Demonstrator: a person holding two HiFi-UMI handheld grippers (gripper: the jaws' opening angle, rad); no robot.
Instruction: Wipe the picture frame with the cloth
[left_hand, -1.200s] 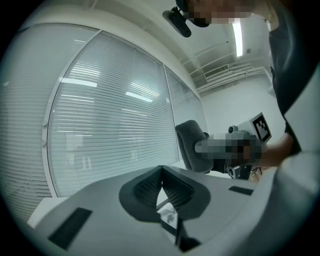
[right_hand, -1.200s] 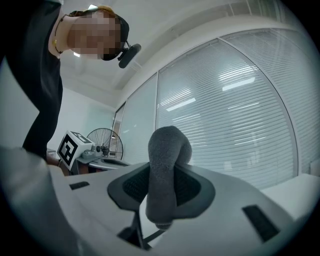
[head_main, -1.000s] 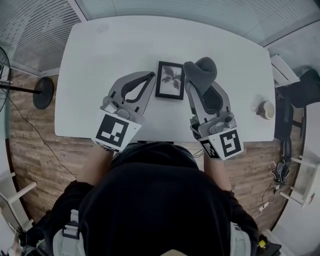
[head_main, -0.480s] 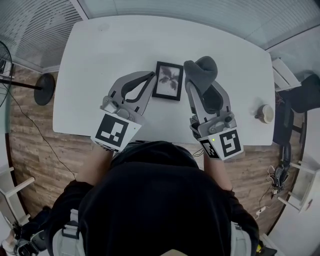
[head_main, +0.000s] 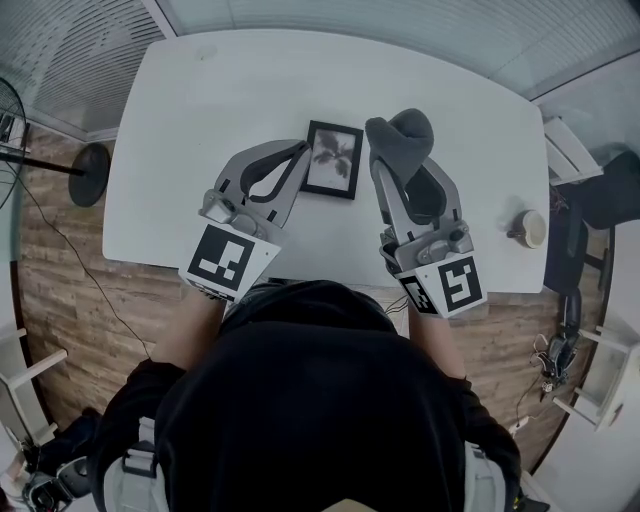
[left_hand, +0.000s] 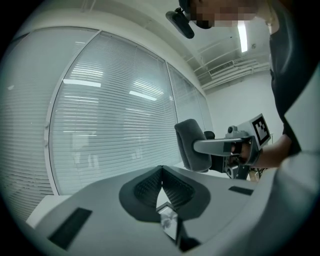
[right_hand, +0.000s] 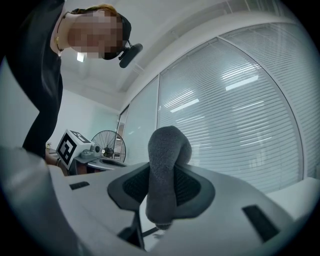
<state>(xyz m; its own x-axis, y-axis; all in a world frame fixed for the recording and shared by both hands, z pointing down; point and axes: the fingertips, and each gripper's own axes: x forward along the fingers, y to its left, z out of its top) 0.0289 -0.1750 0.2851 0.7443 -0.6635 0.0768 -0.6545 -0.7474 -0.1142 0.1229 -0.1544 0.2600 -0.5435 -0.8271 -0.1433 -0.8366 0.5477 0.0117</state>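
Observation:
A small black picture frame (head_main: 333, 160) with a plant print lies on the white table (head_main: 230, 90). My left gripper (head_main: 303, 151) is shut, and its tips sit at the frame's left edge. In the left gripper view the pads (left_hand: 145, 187) meet at the tip, and a corner of the frame (left_hand: 168, 221) shows through the gap under them. I cannot tell whether they pinch the frame. My right gripper (head_main: 392, 160) is shut on a folded grey cloth (head_main: 402, 135), just right of the frame. The cloth (right_hand: 169, 150) stands up between the right jaws.
A cup (head_main: 530, 226) stands near the table's right edge. A floor fan (head_main: 88, 180) is off the table's left side and a dark chair (head_main: 610, 175) off its right. Window blinds (left_hand: 110, 130) run behind the table.

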